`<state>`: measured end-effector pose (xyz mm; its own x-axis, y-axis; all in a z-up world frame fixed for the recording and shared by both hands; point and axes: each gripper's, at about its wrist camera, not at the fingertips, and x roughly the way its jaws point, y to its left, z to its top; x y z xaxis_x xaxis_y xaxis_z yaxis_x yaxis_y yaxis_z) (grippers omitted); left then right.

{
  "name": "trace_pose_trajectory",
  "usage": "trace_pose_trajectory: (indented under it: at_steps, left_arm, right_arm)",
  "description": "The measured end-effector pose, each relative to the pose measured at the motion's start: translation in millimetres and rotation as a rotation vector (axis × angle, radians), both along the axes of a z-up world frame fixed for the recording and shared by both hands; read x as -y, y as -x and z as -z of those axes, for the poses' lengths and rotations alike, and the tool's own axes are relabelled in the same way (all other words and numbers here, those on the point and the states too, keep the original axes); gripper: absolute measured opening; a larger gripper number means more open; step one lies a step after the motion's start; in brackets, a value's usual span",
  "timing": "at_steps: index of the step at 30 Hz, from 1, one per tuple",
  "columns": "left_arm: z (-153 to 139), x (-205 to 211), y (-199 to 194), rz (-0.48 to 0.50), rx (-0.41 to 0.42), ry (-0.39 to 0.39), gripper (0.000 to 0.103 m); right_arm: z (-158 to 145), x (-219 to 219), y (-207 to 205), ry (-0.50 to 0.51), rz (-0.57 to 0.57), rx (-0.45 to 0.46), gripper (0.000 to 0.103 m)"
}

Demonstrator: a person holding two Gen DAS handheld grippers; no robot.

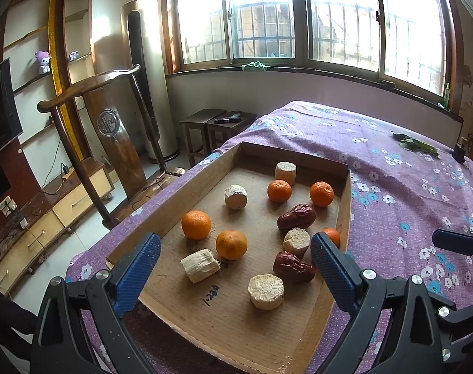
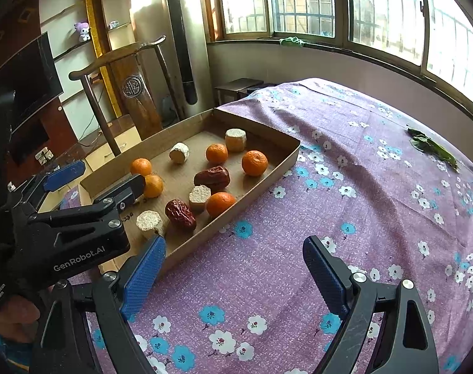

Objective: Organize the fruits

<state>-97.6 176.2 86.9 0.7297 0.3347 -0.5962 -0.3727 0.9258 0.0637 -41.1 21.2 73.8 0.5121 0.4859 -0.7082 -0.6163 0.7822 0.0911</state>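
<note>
Fruits [image 1: 231, 244] below spread left gripper [image 1: 235, 268]

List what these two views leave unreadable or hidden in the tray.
- Fifth orange: left wrist view, mostly behind the left claw's finger.
- Handwriting on the tray floor: too small to read; in the right wrist view that claw covers it.
- Tray's near edge: cut off by the frame bottom, left wrist view.

cardboard tray [image 1: 186, 193] set on the clothed table [image 1: 408, 187], tangerines [image 1: 196, 224], dates [image 1: 296, 217] and corn cob pieces [image 1: 265, 291] scattered inside it, leaf [image 1: 415, 145] laid well apart at the far right
</note>
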Motion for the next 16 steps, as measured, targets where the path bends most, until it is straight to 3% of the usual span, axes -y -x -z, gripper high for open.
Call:
trace_pose_trajectory:
  at_steps: [16]
  left_arm:
    - [-3.5, 12.1, -5.5, 0.043, 0.004, -0.008, 0.098]
  right_arm:
    - [0.9, 15.0, -2.5, 0.019, 0.03, -0.002, 0.093]
